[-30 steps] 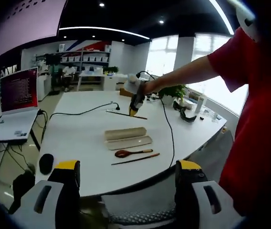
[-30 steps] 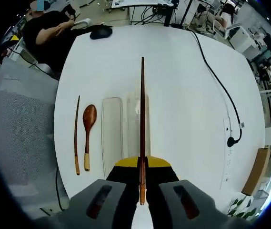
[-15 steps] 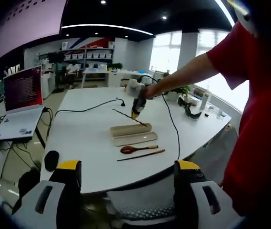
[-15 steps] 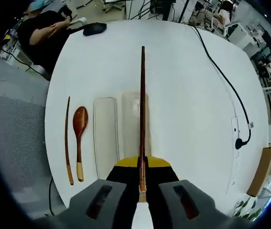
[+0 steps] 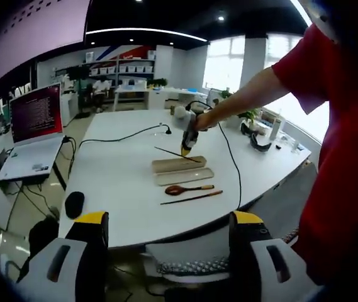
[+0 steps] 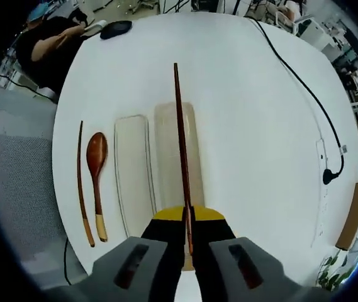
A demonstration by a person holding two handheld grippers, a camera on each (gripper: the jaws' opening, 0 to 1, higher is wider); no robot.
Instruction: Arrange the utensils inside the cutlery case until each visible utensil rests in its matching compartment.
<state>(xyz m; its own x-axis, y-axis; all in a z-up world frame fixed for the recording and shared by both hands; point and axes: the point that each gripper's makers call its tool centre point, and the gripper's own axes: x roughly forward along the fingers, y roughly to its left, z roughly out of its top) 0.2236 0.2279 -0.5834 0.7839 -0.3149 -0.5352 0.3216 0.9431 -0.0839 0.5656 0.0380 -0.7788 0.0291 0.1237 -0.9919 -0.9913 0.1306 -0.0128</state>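
Note:
My right gripper (image 6: 188,217) is shut on a dark wooden chopstick (image 6: 180,138), which points away from it and slants over the deeper half of the pale cutlery case (image 6: 166,157). The case's flat half (image 6: 131,173) lies beside it. Further left lie a wooden spoon (image 6: 96,173) and a second chopstick (image 6: 81,182) on the white table. In the left gripper view the right gripper (image 5: 187,148) holds its chopstick (image 5: 173,154) low over the case (image 5: 177,165), with the spoon (image 5: 188,188) and loose chopstick (image 5: 192,197) nearer me. My left gripper (image 5: 169,219) hangs open off the table's near edge.
A black mouse (image 5: 73,204) sits near the table's left corner, and a laptop (image 5: 34,132) stands on a side desk. A black cable (image 6: 298,94) runs to a plug beside a power strip (image 6: 326,207). A person in dark clothes (image 6: 53,44) sits past the table edge.
The right gripper has come down closer to the case with the chopstick, whose tip now slants left over the deeper half. The left gripper stays open; its view has shifted slightly.

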